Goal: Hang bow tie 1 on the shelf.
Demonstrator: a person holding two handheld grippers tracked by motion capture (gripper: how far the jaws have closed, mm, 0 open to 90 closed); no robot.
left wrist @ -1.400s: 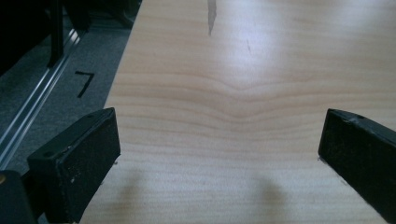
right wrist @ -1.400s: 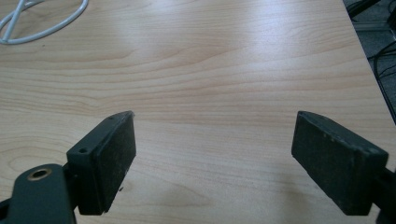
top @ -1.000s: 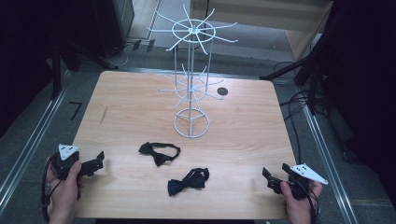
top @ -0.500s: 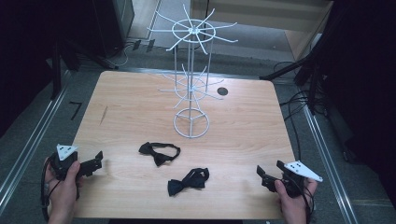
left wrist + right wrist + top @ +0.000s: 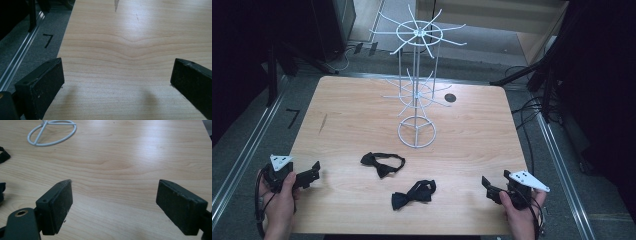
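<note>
Pale wood table [image 5: 352,110], dark room; wire rack [image 5: 417,90] mid-table, two bow ties [image 5: 383,163] [image 5: 414,194] nearer. My grippers [image 5: 316,171] [image 5: 486,184] gape, holding nothing.

Bare table [image 5: 342,125] lies open ahead of the left gripper [image 5: 314,174], with nothing between its jaws. Ahead of the right gripper [image 5: 488,185] the wood is also bare up to the near bow tie [image 5: 413,194]. The far bow tie [image 5: 382,163] and the white wire stand [image 5: 417,132] block the middle.
</note>
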